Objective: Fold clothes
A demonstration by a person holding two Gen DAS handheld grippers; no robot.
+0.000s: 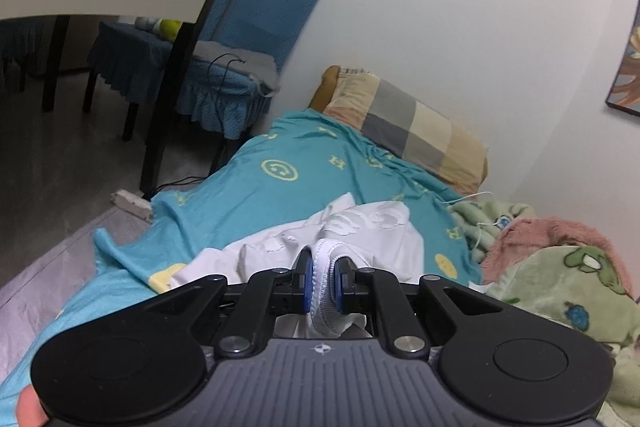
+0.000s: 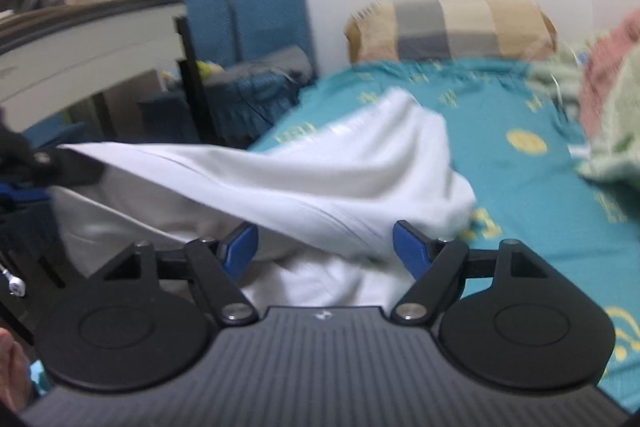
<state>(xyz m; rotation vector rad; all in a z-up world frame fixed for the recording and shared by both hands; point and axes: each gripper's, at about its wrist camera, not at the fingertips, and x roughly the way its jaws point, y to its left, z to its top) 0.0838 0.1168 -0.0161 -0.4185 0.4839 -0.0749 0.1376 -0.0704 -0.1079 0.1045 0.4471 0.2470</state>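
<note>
White cotton, that rumpled white T-shirt (image 2: 320,167) is nowhere near folded; it's bunched and half lifted over the teal smiley-print bedsheet (image 1: 280,163). Your left gripper (image 1: 323,273) is clamped on its ribbed hem, your right gripper (image 2: 325,247) gapes wide with cloth draped between the jaws, ungripped. Spreading and every fold are left. Watch the fluffy green-and-pink blanket (image 1: 560,267) and checked pillow (image 1: 412,131) crowding your space.
</note>
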